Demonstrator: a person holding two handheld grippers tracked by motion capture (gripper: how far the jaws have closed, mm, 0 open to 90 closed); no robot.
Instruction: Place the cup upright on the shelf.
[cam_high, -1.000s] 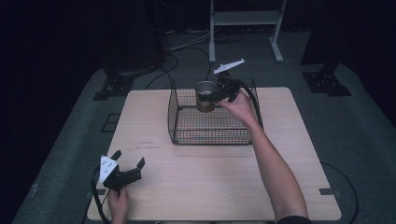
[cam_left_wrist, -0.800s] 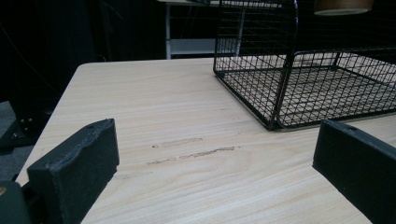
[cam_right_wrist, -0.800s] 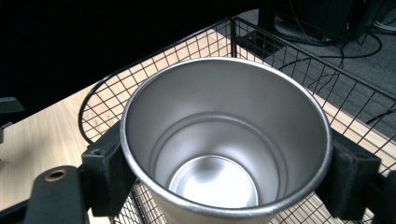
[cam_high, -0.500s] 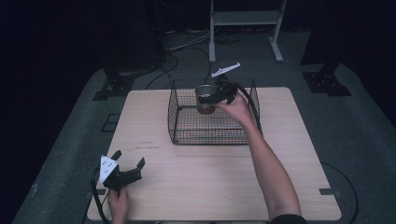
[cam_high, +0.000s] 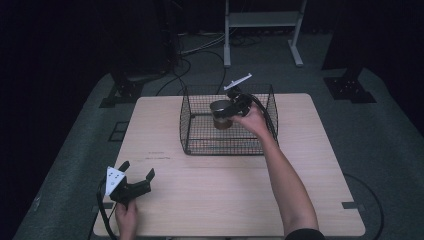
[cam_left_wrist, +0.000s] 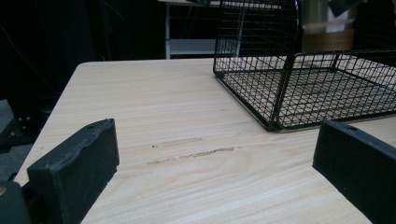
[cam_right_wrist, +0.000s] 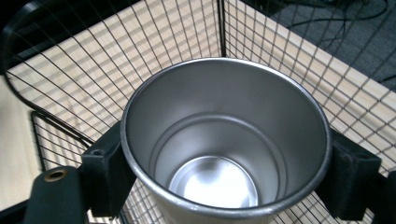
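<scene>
The cup (cam_right_wrist: 224, 149) is clamped upright between the jaws of the right gripper (cam_high: 227, 111) and is held inside the wire basket (cam_high: 192, 125), above its floor; the steel inside is seen to be empty. The basket is set on the far half of the table (cam_high: 320, 165). The left gripper (cam_high: 135, 177) is held at the near left corner, jaws spread wide, nothing between them.

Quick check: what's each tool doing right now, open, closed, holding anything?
Left tool: open, empty, low over the table.
Right tool: closed on a steel cup, held above the wire basket.
</scene>
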